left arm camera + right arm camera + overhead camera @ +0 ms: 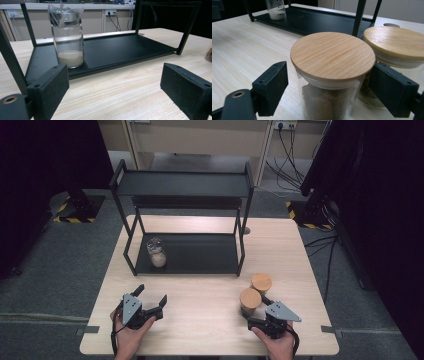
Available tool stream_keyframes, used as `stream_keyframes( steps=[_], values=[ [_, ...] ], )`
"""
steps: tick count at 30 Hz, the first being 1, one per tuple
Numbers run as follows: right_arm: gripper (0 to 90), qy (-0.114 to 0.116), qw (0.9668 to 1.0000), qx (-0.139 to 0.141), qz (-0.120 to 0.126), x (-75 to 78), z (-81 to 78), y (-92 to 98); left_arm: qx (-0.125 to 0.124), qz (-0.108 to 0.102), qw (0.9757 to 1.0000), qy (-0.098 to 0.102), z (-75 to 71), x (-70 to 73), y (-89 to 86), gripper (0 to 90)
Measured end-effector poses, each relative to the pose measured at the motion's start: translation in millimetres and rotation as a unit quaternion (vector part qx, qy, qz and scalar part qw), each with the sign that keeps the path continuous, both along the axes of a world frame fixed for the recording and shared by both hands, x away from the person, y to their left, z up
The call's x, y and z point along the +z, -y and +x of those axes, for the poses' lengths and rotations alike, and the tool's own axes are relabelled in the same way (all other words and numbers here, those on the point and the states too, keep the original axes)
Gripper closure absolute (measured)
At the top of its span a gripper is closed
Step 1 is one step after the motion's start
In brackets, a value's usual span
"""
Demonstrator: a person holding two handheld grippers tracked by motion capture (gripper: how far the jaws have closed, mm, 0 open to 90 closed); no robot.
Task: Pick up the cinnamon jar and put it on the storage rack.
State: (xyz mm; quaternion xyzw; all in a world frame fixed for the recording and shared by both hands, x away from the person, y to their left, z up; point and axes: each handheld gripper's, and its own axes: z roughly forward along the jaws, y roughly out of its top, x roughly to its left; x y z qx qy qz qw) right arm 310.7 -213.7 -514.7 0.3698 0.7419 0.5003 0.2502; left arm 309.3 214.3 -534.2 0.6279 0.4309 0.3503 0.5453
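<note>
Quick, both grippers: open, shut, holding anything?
Left gripper: open, holding nothing.
Right gripper: open around the nearer wooden-lidded jar, pads not yet touching.

Overhead plus two low claw-mounted cameras

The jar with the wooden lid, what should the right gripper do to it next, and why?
Probably close a little more. The jar stands between the right gripper's jaws, but a gap shows beside the left pad, so it isn't gripped. Squeezing first should let it lift toward the shelf.
</note>
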Motion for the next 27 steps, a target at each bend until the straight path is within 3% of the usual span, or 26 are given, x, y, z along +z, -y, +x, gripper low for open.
stream_keyframes(
  steps=[11, 18, 27],
  values=[
    [25.8, 0.001, 0.9999, 0.003, -0.011, -1.6, 8.2, -5.3, -0.001, -0.002, 1.0, -0.002, 0.5, 0.1, -0.2, 7.7],
    [26.2, 0.003, 0.9999, 0.004, -0.013, -0.9, 7.7, -6.2, 0.0, 0.001, 1.0, -0.003, 0.6, 0.2, 0.2, 7.7],
    [26.2, 0.023, 0.9995, 0.007, -0.021, 6.2, 2.2, -14.2, 0.0, 0.001, 1.0, -0.003, 0.7, 0.2, 0.4, 7.8]
  ],
)
